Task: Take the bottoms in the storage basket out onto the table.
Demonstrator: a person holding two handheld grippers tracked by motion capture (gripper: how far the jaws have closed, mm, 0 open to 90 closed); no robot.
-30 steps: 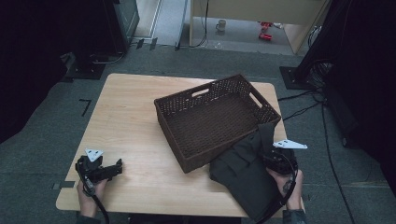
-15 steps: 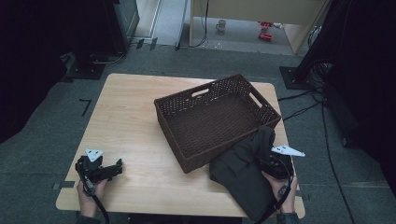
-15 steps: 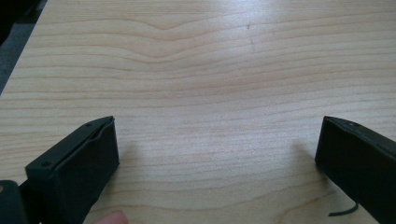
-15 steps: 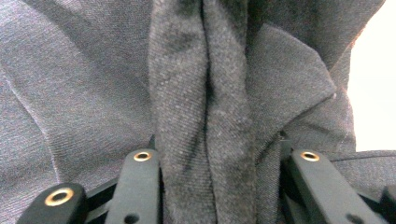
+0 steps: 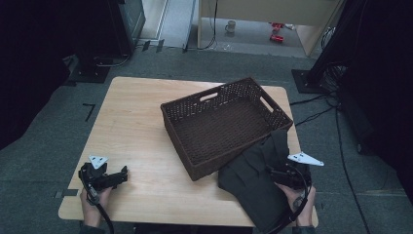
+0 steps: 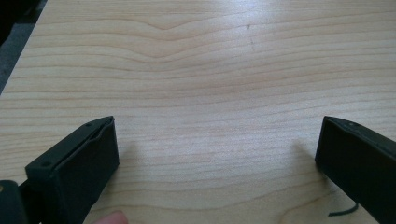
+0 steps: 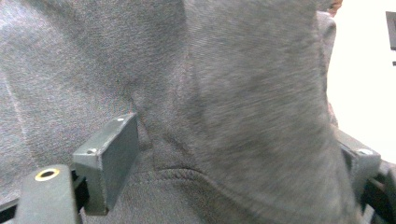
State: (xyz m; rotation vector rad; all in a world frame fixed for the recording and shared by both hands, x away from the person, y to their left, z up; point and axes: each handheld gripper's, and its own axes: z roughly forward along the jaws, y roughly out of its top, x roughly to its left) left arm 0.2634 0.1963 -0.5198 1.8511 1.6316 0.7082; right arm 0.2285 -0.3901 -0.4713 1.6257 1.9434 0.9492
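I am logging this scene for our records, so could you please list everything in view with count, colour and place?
Light wooden table: one, centre of the grey carpeted floor.
Dark brown woven basket: one, empty, right of the table's centre.
Dark grey cloth garment: one, near right corner, against the basket.
White mug: one, on the floor beyond.
Left gripper: black, open, over bare wood near the left corner.
Right gripper: black, jaws apart around a garment fold.

The table [image 5: 136,122] under my hands is pale wood with thin wavy grain lines. The basket [image 5: 221,124] is dark brown, woven, with small holes in its walls. The cloth [image 5: 253,183] beside it looks dark grey, perhaps charcoal, because the light is weak. My left gripper [image 6: 217,154] and right gripper [image 7: 233,154] have black jaws, each with a light grey plate.
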